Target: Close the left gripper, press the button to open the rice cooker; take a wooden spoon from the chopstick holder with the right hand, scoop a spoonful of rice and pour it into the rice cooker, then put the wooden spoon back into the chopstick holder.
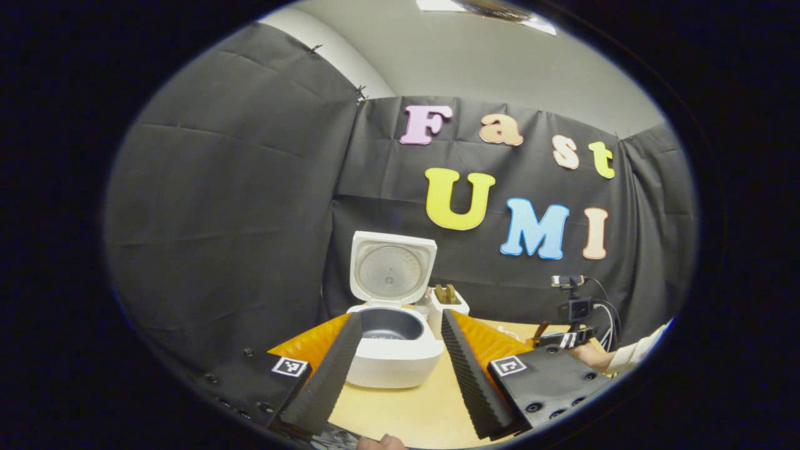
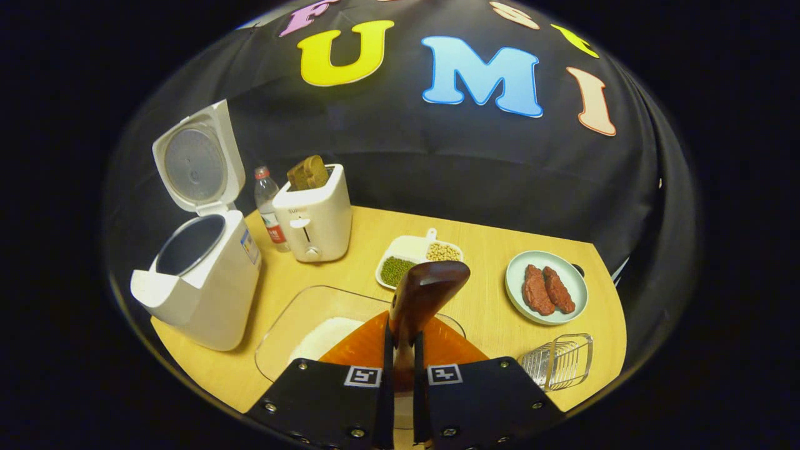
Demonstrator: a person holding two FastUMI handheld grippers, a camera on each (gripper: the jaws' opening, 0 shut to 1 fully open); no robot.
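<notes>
Right gripper (image 2: 400, 350) has its two black fingers pinched on the handle of the dark brown wooden spoon (image 2: 424, 294), whose bowl rises just ahead of the fingertips. I see it over the near edge of a clear glass dish of white rice (image 2: 325, 337) on the light wooden table (image 2: 481, 240). Off to the spoon's left stands the white rice cooker (image 2: 206, 275), its lid (image 2: 197, 159) tipped up and the dark inner pot exposed, well apart from the spoon. Behind the cooker I note a small plastic water bottle (image 2: 267, 206) touching or just beside a white toaster with brown slices (image 2: 312, 212). Beyond the spoon lies a white divided tray of green and tan beans (image 2: 415, 253); to the right, a pale green plate with two reddish patties (image 2: 547, 287), and nearer, a clear ribbed holder (image 2: 559, 361).

Left gripper (image 1: 400, 375) is spread wide, nothing between its ridged black fingers. I see the open white cooker (image 1: 394, 337) straight ahead between the fingers, clear of both. At the right, a hand in a pale sleeve (image 1: 619, 357) holds the other gripper.
</notes>
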